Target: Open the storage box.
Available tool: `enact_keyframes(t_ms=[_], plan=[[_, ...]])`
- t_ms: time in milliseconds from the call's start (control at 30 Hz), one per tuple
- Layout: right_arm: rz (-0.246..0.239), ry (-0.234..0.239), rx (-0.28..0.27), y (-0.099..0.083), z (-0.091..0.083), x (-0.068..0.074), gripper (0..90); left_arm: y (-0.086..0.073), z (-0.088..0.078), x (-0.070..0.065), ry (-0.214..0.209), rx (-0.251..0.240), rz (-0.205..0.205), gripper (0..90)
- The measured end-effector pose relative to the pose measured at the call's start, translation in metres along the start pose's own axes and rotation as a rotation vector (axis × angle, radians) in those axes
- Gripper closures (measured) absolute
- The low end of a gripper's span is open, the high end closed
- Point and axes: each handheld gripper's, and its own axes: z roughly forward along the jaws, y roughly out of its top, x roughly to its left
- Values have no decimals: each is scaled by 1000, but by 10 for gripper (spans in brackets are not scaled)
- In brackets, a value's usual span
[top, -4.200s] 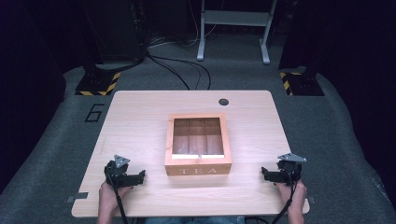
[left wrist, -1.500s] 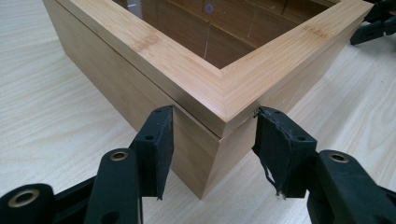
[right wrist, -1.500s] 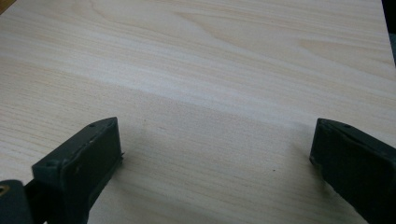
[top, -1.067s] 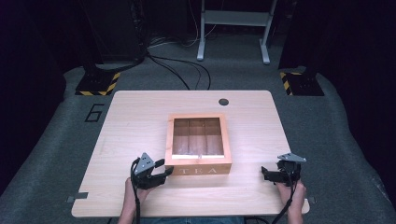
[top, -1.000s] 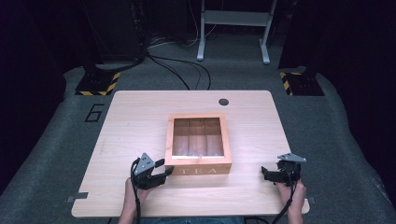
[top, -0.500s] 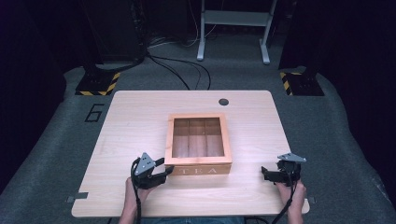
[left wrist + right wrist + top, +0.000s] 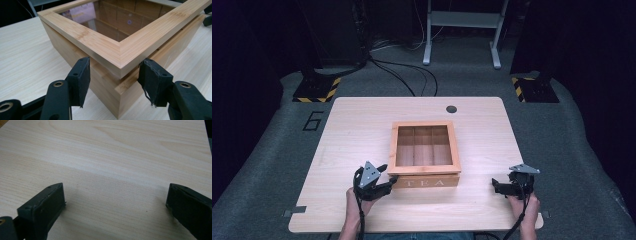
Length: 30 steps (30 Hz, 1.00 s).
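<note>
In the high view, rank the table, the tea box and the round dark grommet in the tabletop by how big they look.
1. Table, largest.
2. Tea box, well within the tabletop.
3. Grommet, a small dot at the far edge; its distance from the camera doesn't change the order.

The tea box (image 7: 117,47) looks like pale bamboo-type wood with a smooth satin finish, and its lid (image 7: 135,40) has a glossy clear pane (reflections all over it). The table (image 7: 120,157) is matt light woodgrain. The left gripper (image 7: 113,82) has 2 matt black plastic jaws with slightly frayed pads.
</note>
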Motion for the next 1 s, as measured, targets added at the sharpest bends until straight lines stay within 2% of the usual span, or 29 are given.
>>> enact_keyframes(t_ms=[400, 600, 767, 833, 1000], plan=[[0, 0, 0, 0, 0, 0, 15, 15, -1, 5, 7, -60, 10, 408], [0, 0, 0, 0, 0, 0, 15, 24, 0, 9, 8, -63, 27, 396], [0, 0, 0, 0, 0, 0, 15, 28, 3, 12, 12, -80, 13, 395], [0, 0, 0, 0, 0, 0, 15, 30, 4, 14, 22, -75, 30, 403], [-1, 0, 0, 0, 0, 0, 15, 34, 5, 15, 47, -113, 14, 430]])
